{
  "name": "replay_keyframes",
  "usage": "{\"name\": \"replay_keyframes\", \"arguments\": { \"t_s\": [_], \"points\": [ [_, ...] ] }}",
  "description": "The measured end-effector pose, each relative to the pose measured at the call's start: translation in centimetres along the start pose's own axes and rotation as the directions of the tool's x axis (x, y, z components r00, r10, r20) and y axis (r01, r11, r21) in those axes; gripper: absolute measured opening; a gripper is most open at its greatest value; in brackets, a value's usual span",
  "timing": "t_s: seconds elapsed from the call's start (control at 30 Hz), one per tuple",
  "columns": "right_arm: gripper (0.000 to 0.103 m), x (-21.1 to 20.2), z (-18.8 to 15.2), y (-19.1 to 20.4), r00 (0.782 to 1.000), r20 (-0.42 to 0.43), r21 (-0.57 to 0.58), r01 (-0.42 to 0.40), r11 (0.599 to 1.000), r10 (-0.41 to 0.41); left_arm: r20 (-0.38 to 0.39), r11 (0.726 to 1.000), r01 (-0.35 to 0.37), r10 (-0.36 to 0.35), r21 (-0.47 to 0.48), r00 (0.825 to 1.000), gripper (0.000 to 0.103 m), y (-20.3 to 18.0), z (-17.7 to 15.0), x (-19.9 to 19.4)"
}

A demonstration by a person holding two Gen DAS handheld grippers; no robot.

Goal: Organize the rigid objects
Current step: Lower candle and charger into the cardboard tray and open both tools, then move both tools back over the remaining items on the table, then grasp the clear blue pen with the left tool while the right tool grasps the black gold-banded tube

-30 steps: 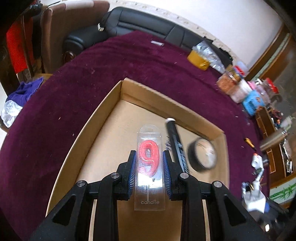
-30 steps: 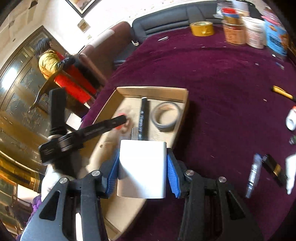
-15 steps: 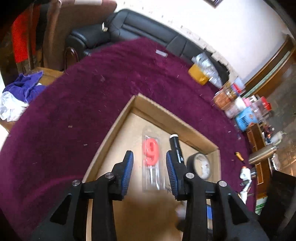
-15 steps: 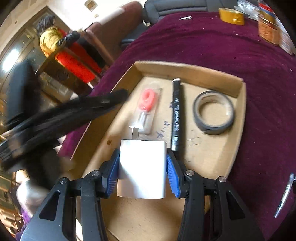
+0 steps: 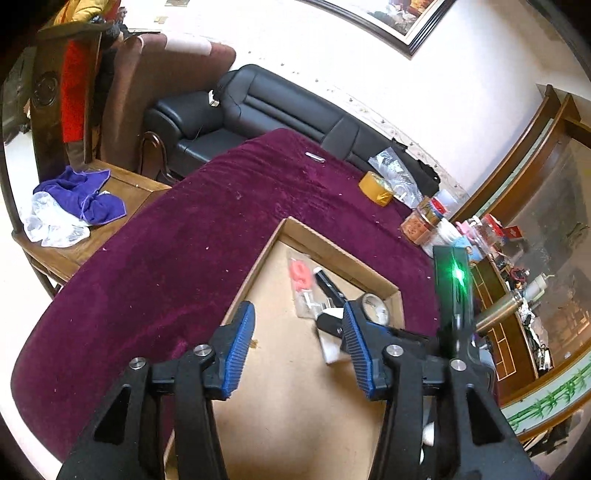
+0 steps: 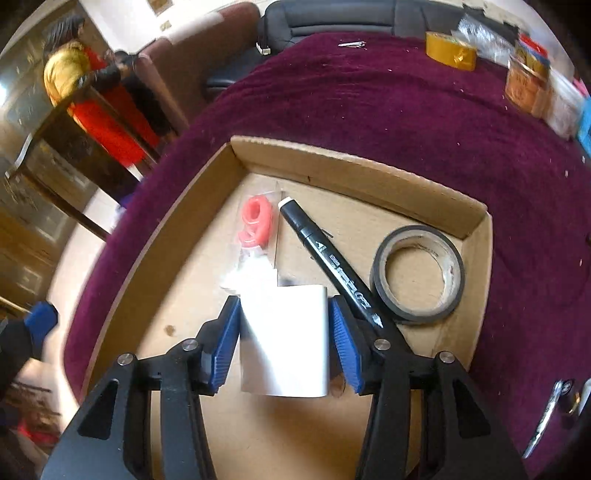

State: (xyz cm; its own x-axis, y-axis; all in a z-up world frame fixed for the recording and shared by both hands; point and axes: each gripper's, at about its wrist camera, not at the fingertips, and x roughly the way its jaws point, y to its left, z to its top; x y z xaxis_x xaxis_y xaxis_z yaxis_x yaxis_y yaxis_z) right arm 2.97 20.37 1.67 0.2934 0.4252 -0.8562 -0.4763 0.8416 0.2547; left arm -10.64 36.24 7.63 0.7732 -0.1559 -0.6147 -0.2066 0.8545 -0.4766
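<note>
With the number-nine candle [image 6: 255, 221], marker [image 6: 332, 264] and tape roll [image 6: 417, 273] already in the cardboard box [image 6: 354, 166], my left fingers [image 5: 299, 347] have just been opening, empty, while my right fingers [image 6: 284, 343] clamp the white charger [image 6: 284, 343] low over the box floor beside the marker, not yet released.

A home living room is indicated by a black leather sofa [image 5: 280, 110], a framed picture [image 5: 391, 18], and a plum-clothed surface [image 5: 207, 236] beside them.

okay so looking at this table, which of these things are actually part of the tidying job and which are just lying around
Part of the job:
cardboard tray
number candle pack
black marker
black tape roll
white charger block, between the right gripper pads
left gripper, open and empty

Lying about:
yellow tape roll
jars
purple cloth
</note>
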Motion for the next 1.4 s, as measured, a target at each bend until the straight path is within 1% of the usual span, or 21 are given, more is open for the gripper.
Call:
{"name": "replay_keyframes", "arguments": {
  "t_s": [0.03, 0.1, 0.2, 0.3, 0.33, 0.37, 0.4, 0.5, 0.63, 0.7, 0.83, 0.9, 0.97, 1.0, 1.17, 1.2, 1.23, 1.27, 1.3, 1.33, 1.4],
  "points": [
    [0.049, -1.0, -0.2, -0.4, 0.999, 0.023, 0.013, -0.026, 1.000, 0.026, 0.003, 1.000, 0.007, -0.007, -0.001, 1.000, 0.054, -0.1, -0.2, -0.4],
    [0.049, -3.3, -0.7, -0.9, 0.995, 0.072, 0.018, -0.063, 0.998, 0.062, 0.013, 1.000, 0.015, -0.015, -0.001, 1.000, 0.058, -0.6, -0.5, -1.1],
    [0.049, -7.0, -1.8, -2.3, 0.987, 0.156, 0.003, -0.048, 0.999, 0.047, 0.021, 1.000, 0.021, -0.021, -0.004, 1.000, 0.058, -1.4, -0.9, -1.6],
    [0.054, -11.9, -4.3, -5.3, 0.961, 0.273, 0.001, 0.036, 0.999, -0.035, 0.011, 0.999, 0.044, -0.044, 0.009, 0.999, 0.058, -3.1, -1.9, -1.9],
    [0.060, -13.0, -4.9, -6.5, 0.951, 0.302, 0.012, 0.067, 0.998, -0.067, 0.007, 0.999, 0.052, -0.052, 0.017, 0.999, 0.058, -3.7, -2.3, -1.9],
    [0.065, -13.8, -5.1, -7.7, 0.940, 0.326, 0.028, 0.097, 0.995, -0.101, -0.004, 0.997, 0.064, -0.064, 0.033, 0.998, 0.059, -4.7, -2.8, -1.8],
    [0.065, -15.1, -6.3, -9.9, 0.922, 0.356, 0.066, 0.139, 0.988, -0.154, -0.016, 0.996, 0.075, -0.075, 0.051, 0.997, 0.059, -5.6, -3.2, -1.7],
    [0.065, -17.0, -8.6, -14.7, 0.898, 0.363, 0.165, 0.202, 0.965, -0.250, -0.072, 0.988, 0.105, -0.098, 0.110, 0.993, 0.059, -8.9, -4.8, -0.6],
    [0.065, -17.8, -12.3, -21.8, 0.891, 0.330, 0.330, 0.200, 0.922, -0.311, -0.166, 0.969, 0.156, -0.125, 0.192, 0.978, 0.059, -14.0, -7.5, 1.3],
    [0.065, -18.4, -14.0, -24.0, 0.890, 0.325, 0.370, 0.191, 0.909, -0.319, -0.200, 0.953, 0.177, -0.129, 0.245, 0.971, 0.059, -16.7, -9.0, 2.5],
    [0.065, -19.2, -16.8, -27.0, 0.885, 0.342, 0.423, 0.155, 0.893, -0.316, -0.270, 0.930, 0.164, -0.074, 0.328, 0.960, 0.059, -21.2, -11.7, 6.2],
    [0.065, -19.1, -17.1, -27.8, 0.883, 0.350, 0.431, 0.145, 0.890, -0.313, -0.281, 0.916, 0.130, -0.020, 0.379, 0.960, 0.058, -22.9, -12.5, 8.2],
    [0.065, -19.0, -17.8, -28.7, 0.885, 0.362, 0.443, 0.113, 0.889, -0.292, -0.279, 0.895, 0.114, 0.013, 0.432, 0.960, 0.054, -24.3, -13.2, 9.9],
    [0.065, -18.9, -18.1, -29.0, 0.889, 0.364, 0.454, 0.092, 0.886, -0.279, -0.274, 0.883, 0.102, 0.031, 0.459, 0.961, 0.047, -25.0, -13.6, 10.6],
    [0.065, -18.9, -18.5, -29.7, 0.893, 0.384, 0.460, 0.036, 0.887, -0.236, -0.252, 0.837, 0.050, 0.106, 0.545, 0.962, 0.046, -27.6, -14.3, 14.6],
    [0.065, -18.9, -18.5, -29.6, 0.893, 0.387, 0.453, 0.034, 0.891, -0.230, -0.255, 0.831, 0.043, 0.120, 0.555, 0.959, 0.041, -27.9, -14.5, 15.5],
    [0.065, -18.8, -18.5, -29.4, 0.892, 0.389, 0.445, 0.035, 0.895, -0.229, -0.265, 0.822, 0.039, 0.138, 0.568, 0.954, 0.027, -28.1, -14.9, 16.4],
    [0.065, -18.8, -18.5, -29.3, 0.893, 0.390, 0.440, 0.036, 0.898, -0.227, -0.250, 0.807, 0.018, 0.161, 0.591, 0.955, 0.024, -28.2, -15.2, 17.0],
    [0.065, -18.7, -18.4, -29.2, 0.894, 0.390, 0.434, 0.034, 0.900, -0.222, -0.224, 0.789, 0.007, 0.166, 0.614, 0.960, 0.012, -28.4, -15.4, 16.8],
    [0.065, -18.7, -18.4, -29.2, 0.895, 0.389, 0.431, 0.032, 0.902, -0.218, -0.227, 0.786, 0.013, 0.162, 0.618, 0.960, 0.011, -28.4, -15.5, 16.6],
    [0.065, -18.6, -18.4, -29.2, 0.897, 0.387, 0.429, 0.027, 0.903, -0.211, -0.257, 0.812, 0.041, 0.136, 0.582, 0.957, 0.011, -27.8, -15.1, 16.2]
  ]
}}
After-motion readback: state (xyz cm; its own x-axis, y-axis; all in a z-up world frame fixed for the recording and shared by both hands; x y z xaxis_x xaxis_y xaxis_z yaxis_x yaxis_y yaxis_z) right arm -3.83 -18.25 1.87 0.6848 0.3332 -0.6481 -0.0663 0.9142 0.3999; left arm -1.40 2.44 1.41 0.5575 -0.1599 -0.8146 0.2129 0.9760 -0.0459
